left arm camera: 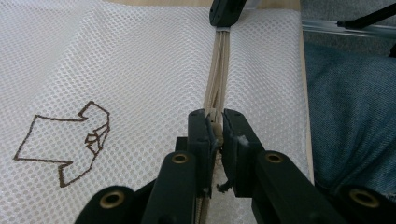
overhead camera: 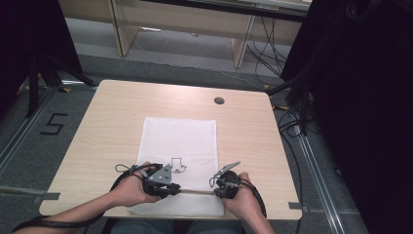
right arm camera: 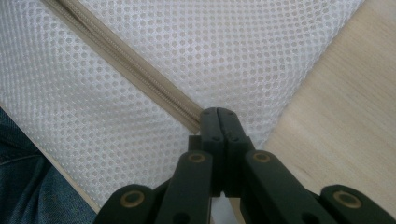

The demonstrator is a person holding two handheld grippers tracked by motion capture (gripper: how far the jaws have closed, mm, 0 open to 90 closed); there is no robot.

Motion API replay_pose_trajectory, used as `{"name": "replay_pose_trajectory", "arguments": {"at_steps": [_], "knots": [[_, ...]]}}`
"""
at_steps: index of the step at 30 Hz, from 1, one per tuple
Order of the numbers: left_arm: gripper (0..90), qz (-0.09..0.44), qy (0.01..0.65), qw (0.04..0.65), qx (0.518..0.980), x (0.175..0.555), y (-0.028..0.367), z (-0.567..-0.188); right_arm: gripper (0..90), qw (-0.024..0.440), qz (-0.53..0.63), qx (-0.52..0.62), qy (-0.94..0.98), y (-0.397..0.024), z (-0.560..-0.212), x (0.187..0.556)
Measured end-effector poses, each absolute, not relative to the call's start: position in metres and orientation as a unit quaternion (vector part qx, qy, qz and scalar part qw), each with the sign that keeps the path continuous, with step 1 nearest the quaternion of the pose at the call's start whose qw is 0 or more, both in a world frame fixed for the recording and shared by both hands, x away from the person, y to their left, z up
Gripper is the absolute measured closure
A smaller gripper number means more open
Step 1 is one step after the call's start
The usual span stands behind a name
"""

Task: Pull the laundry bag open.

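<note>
At the near edge of the table (overhead camera: 97,146), just above the person's lap in blue denim (left arm camera: 355,116), the two hands come in from the bottom of the high view, each holding a gripper over the near end of a white mesh bag (overhead camera: 180,136). The left gripper (overhead camera: 171,187) lies low over the bag's near left part, its jaws nearly closed on the zipper pull (left arm camera: 215,122), a small pale tab pinched between the two black pads in the left gripper view. The right gripper (overhead camera: 217,191) sits near the bag's right corner, its jaws pressed fully together on the end of the beige zipper (right arm camera: 140,70), where the tape meets the fabric edge beside bare wood. Between the two grippers the zipper runs as a thin tan line across the bag, parallel to the table's near edge, and looks taut. Just beyond the left gripper, a brown outline drawing (left arm camera: 65,144) of a garment is printed on the mesh. The bag lies flat and stretches away from the person toward the middle of the table. Farther on, near the far edge, a round dark grommet (overhead camera: 219,101) is set into the wood. Beyond the table lie grey floor, loose cables (overhead camera: 272,48) and the legs of a wooden bench (overhead camera: 185,19).
</note>
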State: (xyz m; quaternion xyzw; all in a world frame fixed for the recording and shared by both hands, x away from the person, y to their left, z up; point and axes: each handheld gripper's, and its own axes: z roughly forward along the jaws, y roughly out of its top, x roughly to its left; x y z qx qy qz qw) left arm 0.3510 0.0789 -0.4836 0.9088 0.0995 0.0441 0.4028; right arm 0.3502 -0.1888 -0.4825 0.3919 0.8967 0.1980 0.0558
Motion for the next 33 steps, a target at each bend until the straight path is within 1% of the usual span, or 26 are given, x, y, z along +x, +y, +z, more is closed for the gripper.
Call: {"name": "replay_pose_trajectory", "arguments": {"at_steps": [6, 12, 15, 27, 29, 31, 33], "knots": [[81.8, 0.047, 0.095, 0.398, 0.911, 0.351, 0.08, -0.483, 90.0, 0.057, 0.198, 0.392, 0.897, -0.189, -0.482, 0.35], [81.7, 0.043, 0.108, 0.407, 0.906, 0.35, 0.086, -0.484, 90.0, 0.052, 0.197, 0.4, 0.894, -0.188, -0.482, 0.349], [81.8, 0.044, 0.098, 0.403, 0.909, 0.35, 0.086, -0.483, 90.0, 0.056, 0.197, 0.395, 0.896, -0.188, -0.482, 0.35], [81.8, 0.043, 0.112, 0.407, 0.906, 0.35, 0.093, -0.484, 90.0, 0.056, 0.197, 0.394, 0.896, -0.189, -0.482, 0.35], [81.7, 0.048, 0.108, 0.401, 0.909, 0.35, 0.094, -0.483, 90.0, 0.045, 0.194, 0.409, 0.89, -0.187, -0.482, 0.348], [81.8, 0.049, 0.105, 0.399, 0.91, 0.349, 0.093, -0.483, 90.0, 0.055, 0.197, 0.396, 0.895, -0.188, -0.482, 0.35], [81.8, 0.05, 0.105, 0.4, 0.909, 0.349, 0.094, -0.483, 90.0, 0.055, 0.197, 0.396, 0.895, -0.188, -0.482, 0.35]]}}
